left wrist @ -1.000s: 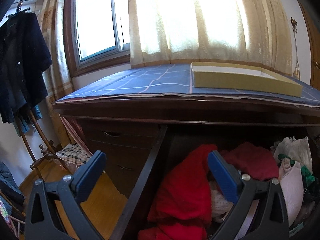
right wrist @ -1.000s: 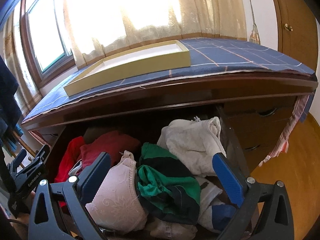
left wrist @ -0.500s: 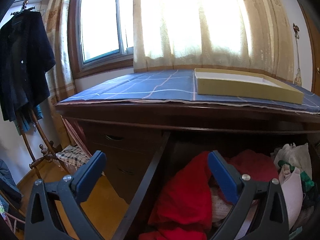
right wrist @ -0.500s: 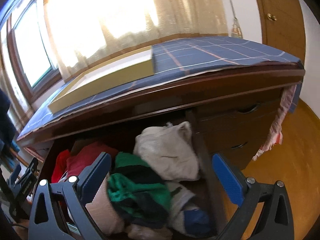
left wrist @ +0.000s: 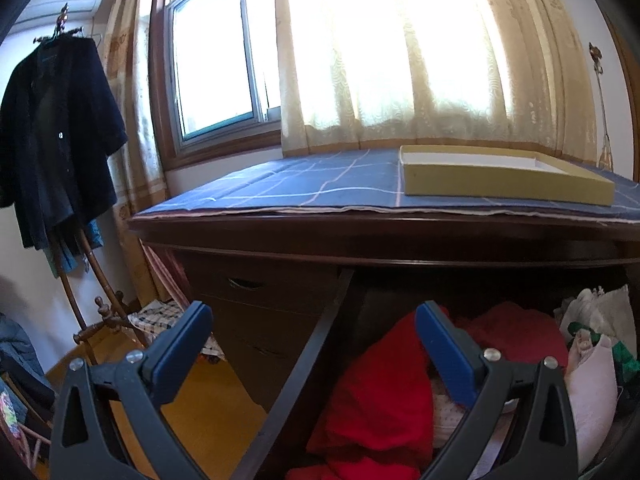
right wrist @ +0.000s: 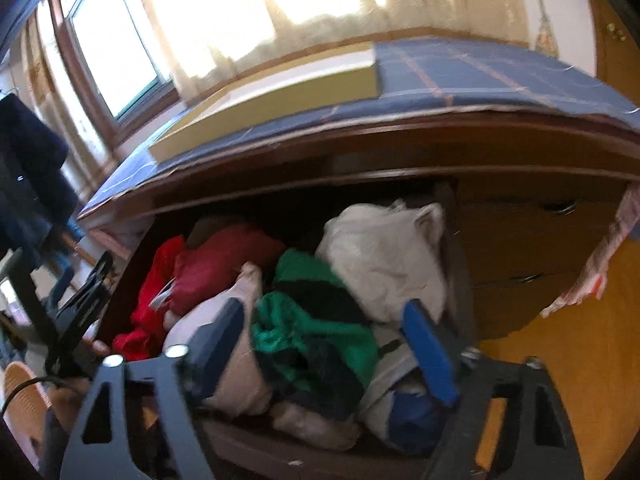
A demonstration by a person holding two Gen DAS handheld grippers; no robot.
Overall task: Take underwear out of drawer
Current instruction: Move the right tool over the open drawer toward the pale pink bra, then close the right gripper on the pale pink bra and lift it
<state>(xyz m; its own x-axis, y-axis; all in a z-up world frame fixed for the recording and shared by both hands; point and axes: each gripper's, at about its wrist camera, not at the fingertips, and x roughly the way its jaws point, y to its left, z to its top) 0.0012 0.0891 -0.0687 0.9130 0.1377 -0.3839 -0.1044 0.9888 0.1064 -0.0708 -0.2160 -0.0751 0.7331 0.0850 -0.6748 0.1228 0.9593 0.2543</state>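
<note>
1. The right wrist view looks down into the open drawer (right wrist: 132,276), which is full of underwear (right wrist: 316,320): a green and black piece in the middle, a white bundle (right wrist: 384,256) behind it, a pale pink bra (right wrist: 236,360) to the left and red cloth (right wrist: 224,264) at the far left.
2. The right gripper (right wrist: 324,344) hangs over the green piece. Its jaws have just been closing, with that piece lying between them, yet the pads do not press on it, so the claw is released. The picture is blurred.
3. Only this view shows the closed drawers (right wrist: 532,240) to the right of the open one, and the left gripper (right wrist: 86,300) from outside, at the drawer's left edge.
4. The left wrist view shows the left gripper (left wrist: 316,344) spread wide and empty, one finger over the floor (left wrist: 200,412), the other over the red cloth (left wrist: 384,384).
5. Only the left view shows the dark jacket (left wrist: 52,140) on a coat stand and the whole shallow box (left wrist: 504,180) on the blue checked cloth (left wrist: 320,184).
</note>
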